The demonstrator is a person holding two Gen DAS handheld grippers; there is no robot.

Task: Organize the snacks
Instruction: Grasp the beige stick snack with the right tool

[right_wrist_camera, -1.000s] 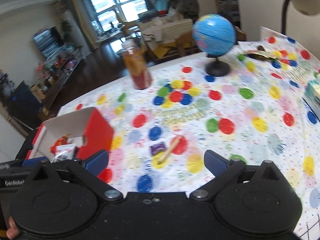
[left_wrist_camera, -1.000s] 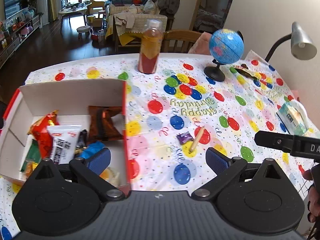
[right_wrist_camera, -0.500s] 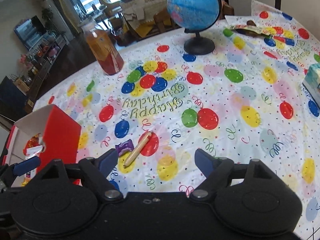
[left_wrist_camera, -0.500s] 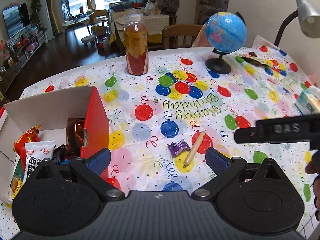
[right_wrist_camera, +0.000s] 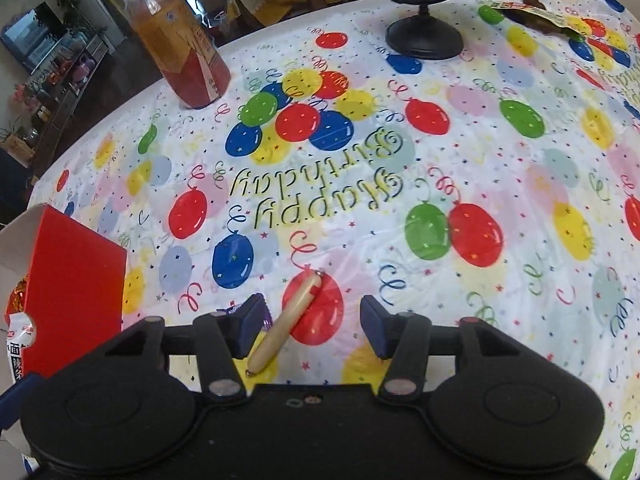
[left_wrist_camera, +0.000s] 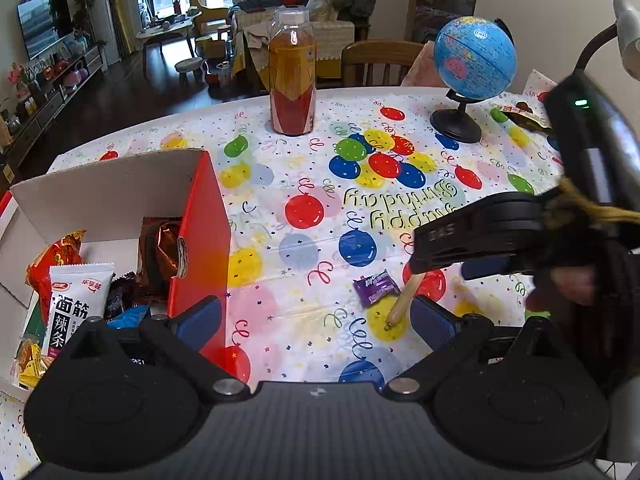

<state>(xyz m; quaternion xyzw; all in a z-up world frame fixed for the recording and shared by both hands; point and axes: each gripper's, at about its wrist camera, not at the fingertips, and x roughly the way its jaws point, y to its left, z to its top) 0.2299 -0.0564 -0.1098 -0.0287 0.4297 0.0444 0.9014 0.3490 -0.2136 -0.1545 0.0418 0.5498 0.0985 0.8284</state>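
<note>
A tan sausage stick [right_wrist_camera: 284, 324] lies on the balloon tablecloth between the open fingers of my right gripper [right_wrist_camera: 312, 326]; it also shows in the left wrist view [left_wrist_camera: 402, 303]. A purple candy [left_wrist_camera: 376, 287] lies just left of it, mostly hidden behind my right gripper's left finger. A red and white cardboard box [left_wrist_camera: 200, 216] at the left holds several snack packets. My left gripper [left_wrist_camera: 316, 322] is open and empty, hovering beside the box's red wall. The right gripper's body [left_wrist_camera: 500, 236] shows at the right of the left wrist view.
A tall bottle of orange drink [left_wrist_camera: 292, 76] and a blue globe [left_wrist_camera: 474, 60] stand at the far side of the table. A snack wrapper [right_wrist_camera: 532, 10] lies at the far right. A desk lamp [left_wrist_camera: 626, 36] stands at the right edge.
My right gripper has dropped low over the sausage stick and its fingers have narrowed around it. My left gripper has drifted right, away from the box.
</note>
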